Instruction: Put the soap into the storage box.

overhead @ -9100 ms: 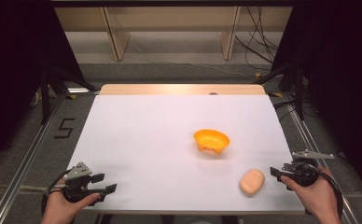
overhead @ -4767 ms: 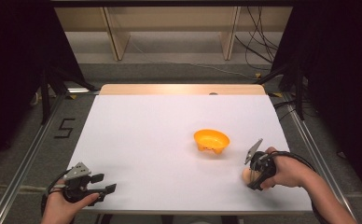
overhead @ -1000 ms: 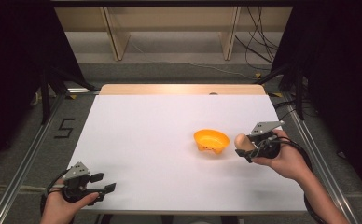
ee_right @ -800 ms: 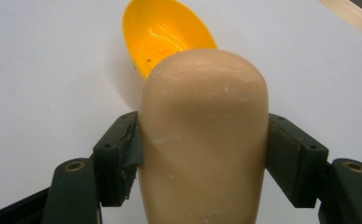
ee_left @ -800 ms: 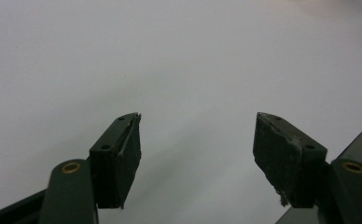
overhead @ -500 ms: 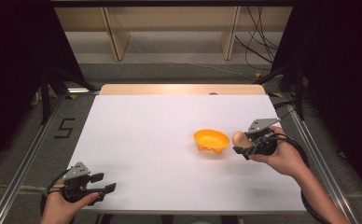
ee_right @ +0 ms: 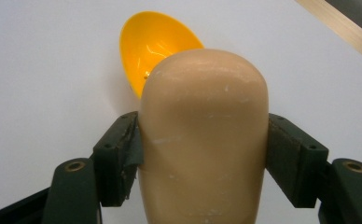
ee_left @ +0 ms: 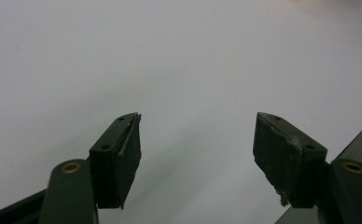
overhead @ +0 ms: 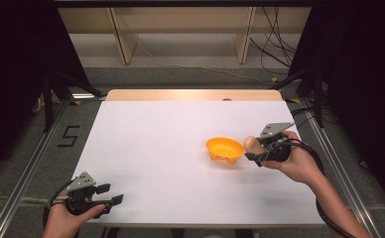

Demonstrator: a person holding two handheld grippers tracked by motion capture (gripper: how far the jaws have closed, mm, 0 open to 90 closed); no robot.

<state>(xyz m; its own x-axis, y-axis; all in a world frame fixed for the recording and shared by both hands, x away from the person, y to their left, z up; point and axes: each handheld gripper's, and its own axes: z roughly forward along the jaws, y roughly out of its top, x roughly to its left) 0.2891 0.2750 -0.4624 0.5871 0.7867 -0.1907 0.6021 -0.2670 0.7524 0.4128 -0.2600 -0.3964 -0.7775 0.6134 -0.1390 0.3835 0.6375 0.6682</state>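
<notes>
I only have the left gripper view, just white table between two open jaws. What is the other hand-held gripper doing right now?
Observer: The right hand-held gripper is shut on a tan oblong object, holding it off the table.
Operator: Where is that compared to anything else on the table?
Observer: It is just right of an orange bowl, with the object near the bowl's rim.
Operator: Is anything in the bowl?
Observer: The right gripper view shows the part of the bowl's inside that is in sight as empty; the object hides the rest.
Operator: And where is my left hand-held gripper?
Observer: The left hand-held gripper is at the table's near left corner, far from the bowl.
</notes>
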